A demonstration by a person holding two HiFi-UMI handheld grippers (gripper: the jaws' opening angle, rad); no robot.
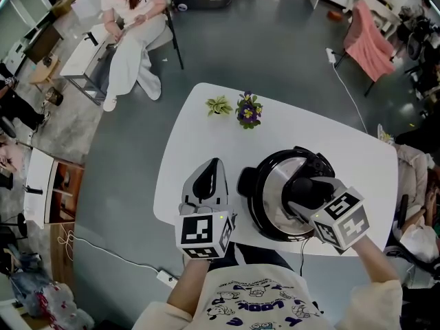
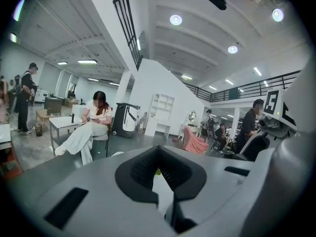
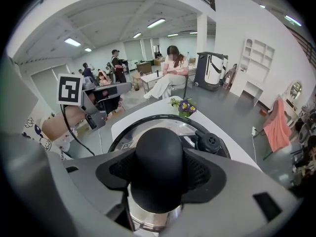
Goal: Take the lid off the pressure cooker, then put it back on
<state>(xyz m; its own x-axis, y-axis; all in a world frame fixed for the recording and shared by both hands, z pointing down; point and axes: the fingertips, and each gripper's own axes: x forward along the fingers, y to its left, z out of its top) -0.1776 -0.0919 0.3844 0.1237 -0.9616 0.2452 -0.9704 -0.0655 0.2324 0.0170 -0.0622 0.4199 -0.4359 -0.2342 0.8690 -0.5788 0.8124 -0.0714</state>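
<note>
right gripper [image 3: 159,181] clamped on the lid [image 1: 273,196] knob [image 3: 159,149]
the lid sits on the pressure cooker [image 1: 255,215] at the white table's [image 1: 199,119] near edge; just left, the left gripper [image 1: 214,165] hovers, jaws together and empty; two small plants [image 1: 237,108] stand farther back.

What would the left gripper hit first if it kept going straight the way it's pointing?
Probably the small green plant near the far edge of the table. The left gripper points almost level across bare tabletop toward it, though it might pass just above.
</note>
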